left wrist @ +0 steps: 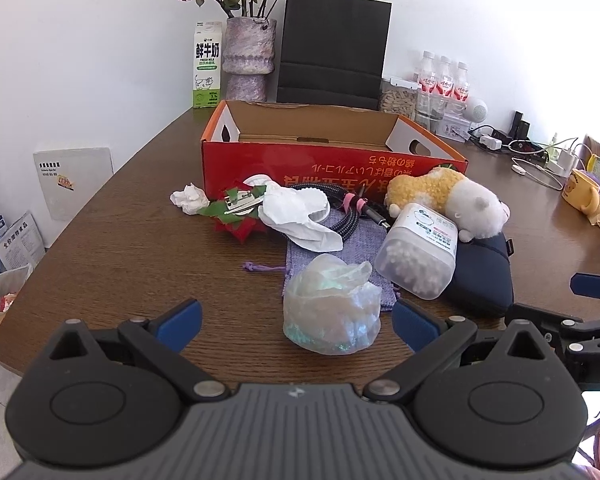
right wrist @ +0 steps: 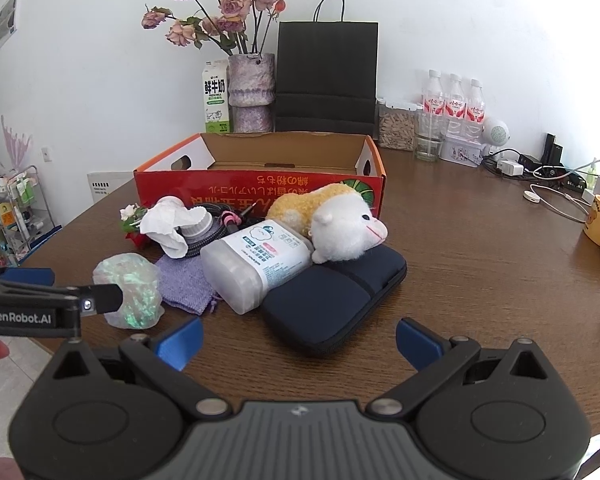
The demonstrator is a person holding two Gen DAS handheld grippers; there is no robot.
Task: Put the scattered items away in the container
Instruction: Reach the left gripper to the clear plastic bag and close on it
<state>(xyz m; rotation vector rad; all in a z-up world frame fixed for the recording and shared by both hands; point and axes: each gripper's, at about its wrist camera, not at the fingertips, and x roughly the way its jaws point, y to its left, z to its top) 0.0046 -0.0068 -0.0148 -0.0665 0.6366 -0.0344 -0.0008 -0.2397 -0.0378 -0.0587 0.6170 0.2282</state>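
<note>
Holding my left gripper [left wrist: 296, 320] spread wide and empty just short of the crumpled iridescent wrap [left wrist: 332, 306], I keep my right gripper [right wrist: 299, 340] equally wide before the navy pouch [right wrist: 334, 300]; behind the wrap lie the cotton-swab jar [left wrist: 418, 256], the plush toy [left wrist: 452, 200] and the empty red box [left wrist: 332, 160]

A black paper bag [left wrist: 334, 46], vase of roses [left wrist: 248, 56] and milk carton [left wrist: 207, 65] stand against the wall.
</note>
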